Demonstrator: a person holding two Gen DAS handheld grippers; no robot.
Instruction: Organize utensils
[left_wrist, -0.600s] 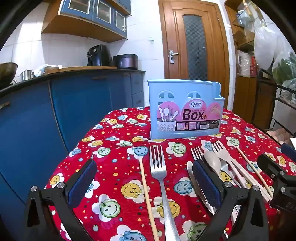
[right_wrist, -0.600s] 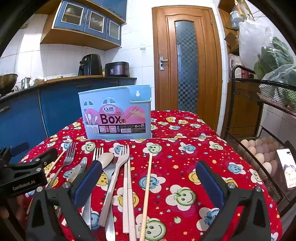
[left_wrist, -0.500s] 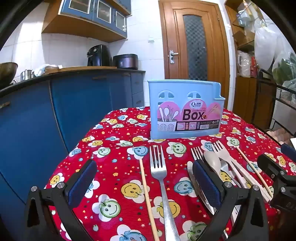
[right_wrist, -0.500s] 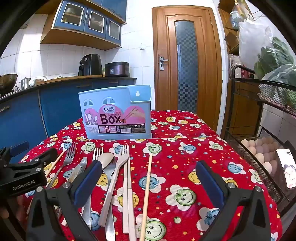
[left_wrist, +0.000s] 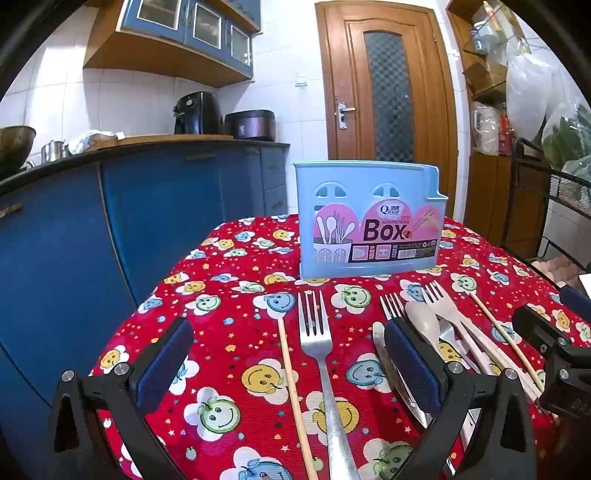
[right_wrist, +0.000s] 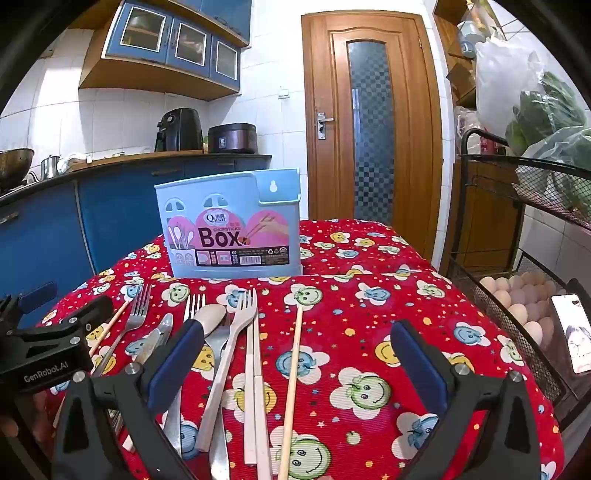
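A light blue utensil box (left_wrist: 369, 218) stands upright at the far middle of the red smiley tablecloth; it also shows in the right wrist view (right_wrist: 229, 229). In front of it lie a metal fork (left_wrist: 321, 354), a wooden chopstick (left_wrist: 291, 384), a knife (left_wrist: 391, 365), a beige spoon (right_wrist: 208, 319), a beige fork (right_wrist: 232, 339), pale chopsticks (right_wrist: 255, 376) and another wooden chopstick (right_wrist: 293, 373). My left gripper (left_wrist: 288, 365) is open and empty above the metal fork and chopstick. My right gripper (right_wrist: 295, 362) is open and empty above the beige utensils and chopsticks.
Blue kitchen cabinets (left_wrist: 110, 229) stand to the left of the table. A wire rack with eggs (right_wrist: 517, 302) and a phone (right_wrist: 572, 338) stands to the right. A wooden door (right_wrist: 369, 129) is behind. The tablecloth (right_wrist: 369, 295) right of the utensils is bare.
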